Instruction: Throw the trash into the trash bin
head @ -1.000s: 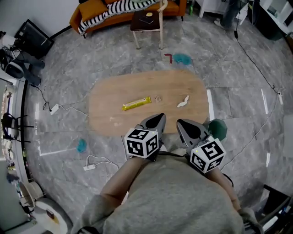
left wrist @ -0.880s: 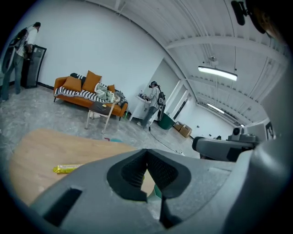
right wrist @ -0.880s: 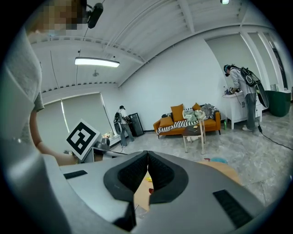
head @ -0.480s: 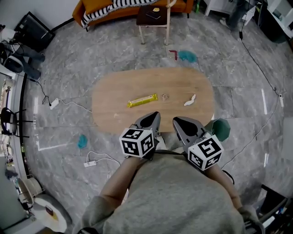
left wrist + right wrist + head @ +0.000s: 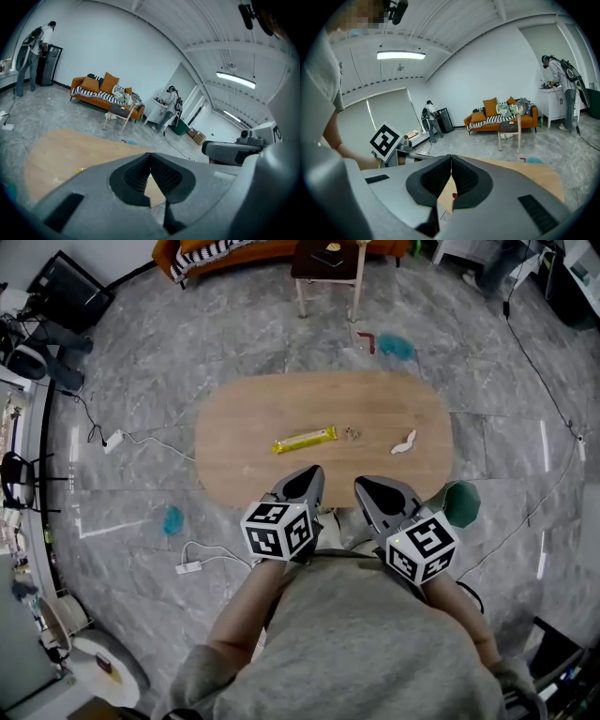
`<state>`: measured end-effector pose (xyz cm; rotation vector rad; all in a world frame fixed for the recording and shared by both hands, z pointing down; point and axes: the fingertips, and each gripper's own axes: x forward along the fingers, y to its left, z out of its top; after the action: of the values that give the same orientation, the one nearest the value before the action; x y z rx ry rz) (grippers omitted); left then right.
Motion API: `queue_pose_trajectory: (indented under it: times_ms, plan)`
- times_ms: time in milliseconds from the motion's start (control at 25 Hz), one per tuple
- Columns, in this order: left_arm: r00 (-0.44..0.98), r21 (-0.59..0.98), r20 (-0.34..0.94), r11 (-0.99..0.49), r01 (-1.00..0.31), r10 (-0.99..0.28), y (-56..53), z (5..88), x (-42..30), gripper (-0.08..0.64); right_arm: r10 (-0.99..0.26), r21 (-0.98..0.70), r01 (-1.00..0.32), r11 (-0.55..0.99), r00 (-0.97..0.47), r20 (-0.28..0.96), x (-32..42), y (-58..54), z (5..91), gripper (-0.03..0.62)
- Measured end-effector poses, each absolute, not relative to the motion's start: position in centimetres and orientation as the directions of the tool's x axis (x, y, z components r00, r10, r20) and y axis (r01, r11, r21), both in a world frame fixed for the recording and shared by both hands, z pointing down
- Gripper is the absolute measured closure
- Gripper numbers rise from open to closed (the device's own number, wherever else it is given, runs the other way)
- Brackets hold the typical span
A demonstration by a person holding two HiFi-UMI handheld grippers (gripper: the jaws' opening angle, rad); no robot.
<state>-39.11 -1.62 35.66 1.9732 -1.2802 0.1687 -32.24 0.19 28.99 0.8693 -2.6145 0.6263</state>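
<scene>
Left hand-held gripper [image 5: 307, 474], closed, hovers short of the yellow wrapper [image 5: 305, 439].

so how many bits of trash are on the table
3 on the wooden table: a yellow wrapper left of centre, a small crumpled scrap in the middle, a white scrap toward the right. Its near edge is partly covered, so more could be hidden.

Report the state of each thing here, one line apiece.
Left hand-held gripper: shut, empty.
Right hand-held gripper: shut, empty.
Yellow wrapper: lying flat on the wooden table.
White scrap: lying on the table.
Small crumpled bit: on the table between them.
Green trash bin: on the floor beside the table, partly hidden.
</scene>
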Motion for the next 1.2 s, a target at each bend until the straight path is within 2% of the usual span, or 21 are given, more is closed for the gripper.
queue_pose_trajectory:
  times_ms: [1200]
  plan:
    - [0.449, 0.518, 0.625, -0.091, -0.851, -0.639, -6.2, 48.1, -48.6, 0.549, -0.406, -0.372, -0.63, 0.682, -0.749, 0.524, -41.0, -3.7, 37.5, 0.583]
